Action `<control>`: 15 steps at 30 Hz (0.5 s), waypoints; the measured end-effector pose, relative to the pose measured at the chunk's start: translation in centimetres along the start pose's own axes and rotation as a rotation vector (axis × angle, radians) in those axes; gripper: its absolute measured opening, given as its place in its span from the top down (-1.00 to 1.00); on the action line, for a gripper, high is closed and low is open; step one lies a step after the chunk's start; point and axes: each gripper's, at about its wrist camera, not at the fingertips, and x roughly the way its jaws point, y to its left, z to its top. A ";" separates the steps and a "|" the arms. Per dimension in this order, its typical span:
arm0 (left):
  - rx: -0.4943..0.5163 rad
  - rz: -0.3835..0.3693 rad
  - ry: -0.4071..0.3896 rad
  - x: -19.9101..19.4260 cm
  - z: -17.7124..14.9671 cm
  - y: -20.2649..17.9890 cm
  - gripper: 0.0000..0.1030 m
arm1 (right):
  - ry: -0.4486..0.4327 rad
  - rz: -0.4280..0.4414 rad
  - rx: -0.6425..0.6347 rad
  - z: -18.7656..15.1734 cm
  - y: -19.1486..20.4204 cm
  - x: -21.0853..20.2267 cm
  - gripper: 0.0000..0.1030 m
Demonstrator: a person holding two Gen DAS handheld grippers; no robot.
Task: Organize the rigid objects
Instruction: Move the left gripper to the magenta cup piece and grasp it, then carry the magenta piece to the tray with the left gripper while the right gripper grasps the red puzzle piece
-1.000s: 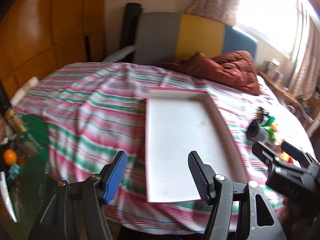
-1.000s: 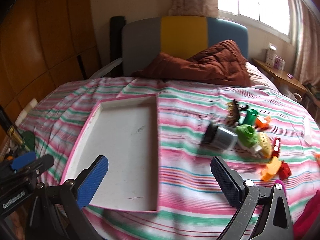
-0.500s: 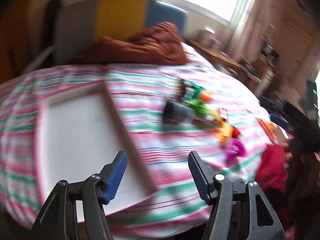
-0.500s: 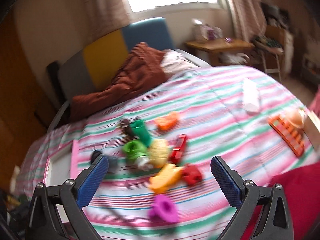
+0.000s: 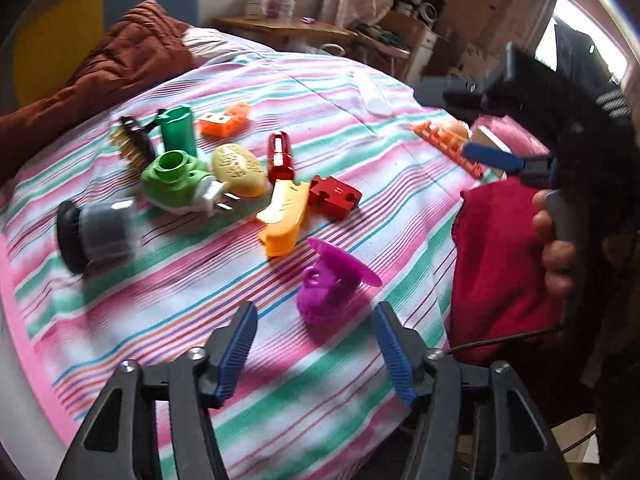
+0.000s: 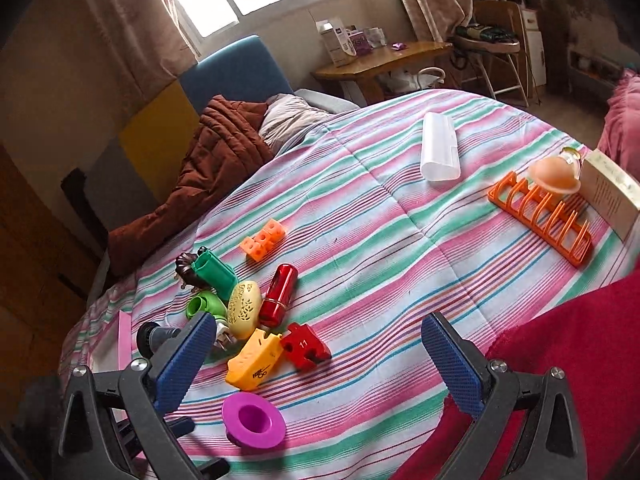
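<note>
Hovering with jaws spread, empty: left gripper (image 5: 314, 354), right gripper (image 6: 316, 364). Toys (image 6: 256, 312) lying loose at frame center on bed (image 6: 400, 216); tray (image 6: 120, 334) peeking lower left. Sorting not begun.

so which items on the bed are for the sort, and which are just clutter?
Job:
purple cup
yellow wedge
red puzzle piece
red cylinder
orange cube block
green tube

Probably background:
brown quilt
wooden side table

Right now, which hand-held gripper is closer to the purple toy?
Left. The left hand-held gripper is open right before the purple toy; the right hand-held gripper, also open, hangs above and farther off.
</note>
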 end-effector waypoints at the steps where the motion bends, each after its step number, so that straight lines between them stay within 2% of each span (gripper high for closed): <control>1: 0.022 0.007 0.012 1.0 0.4 0.0 -0.06 | 0.005 0.007 -0.001 0.0 0.0 0.0 -1.00; 6: 0.095 -0.006 0.061 4.2 1.1 -0.7 0.30 | 0.006 0.021 0.039 0.2 -0.6 0.2 -1.00; 9: 0.097 -0.033 0.044 4.6 0.8 -1.2 0.38 | 0.025 0.022 0.066 0.1 -1.0 0.4 -1.00; 11: 0.054 -0.057 0.032 4.1 0.6 -0.8 0.38 | 0.046 0.009 0.067 -0.1 -1.1 0.7 -1.00; 15: -0.016 -0.043 0.006 2.2 -1.0 0.9 0.38 | 0.140 -0.033 -0.028 -1.0 0.3 2.4 -0.94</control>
